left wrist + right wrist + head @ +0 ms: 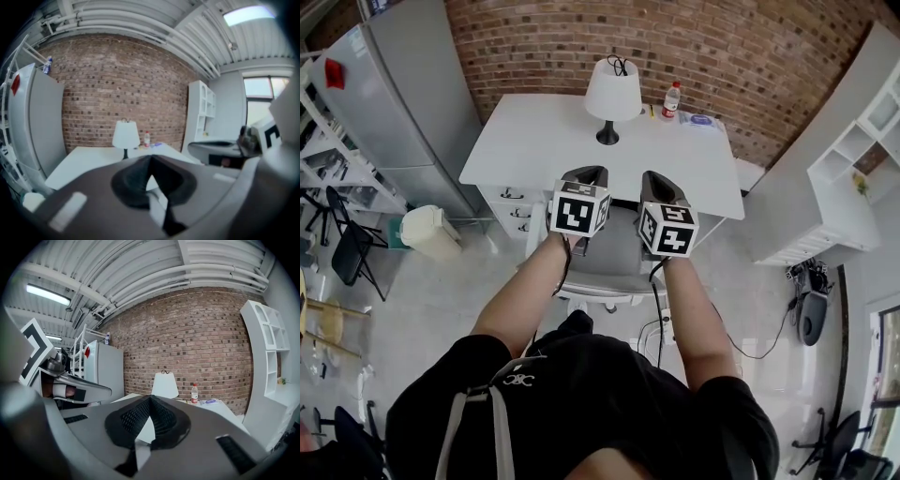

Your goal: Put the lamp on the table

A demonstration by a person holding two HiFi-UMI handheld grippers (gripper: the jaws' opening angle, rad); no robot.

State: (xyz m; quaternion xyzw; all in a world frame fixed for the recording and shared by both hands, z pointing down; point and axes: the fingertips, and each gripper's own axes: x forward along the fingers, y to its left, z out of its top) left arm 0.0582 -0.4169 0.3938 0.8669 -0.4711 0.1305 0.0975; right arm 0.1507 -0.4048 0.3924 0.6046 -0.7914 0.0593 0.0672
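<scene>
The table lamp (611,97) is standing upright on the white table (581,159), at the table's far edge and toward the middle of that edge. Its white shade is sitting level over a thin dark stem and a round dark foot. Something dark and looped is showing on top of the shade, too small to name. A clear bottle with a red cap (672,100) is standing just beside the lamp along the same far edge. The brick wall (722,56) is rising behind the table.

The left gripper (587,172) and the right gripper (659,178) are hanging side by side off the table's near edge, above the grey chair (614,253) tucked in at the table. Both are well apart from the lamp. In the left gripper view the jaws are pressing together with nothing between them, and the right gripper view is showing the same: pads meeting, empty. Both are pointing across the table toward the lamp.

Judging by how things lie, the lamp is already resting where the task wants it, so the placing looks done, or no step is under way. If the lamp is to be handled again, the next move calls for parting one pair of jaws and reaching across the table. The grip belongs on the stem below the shade, with the lamp kept upright and clear of the bottle.
</scene>
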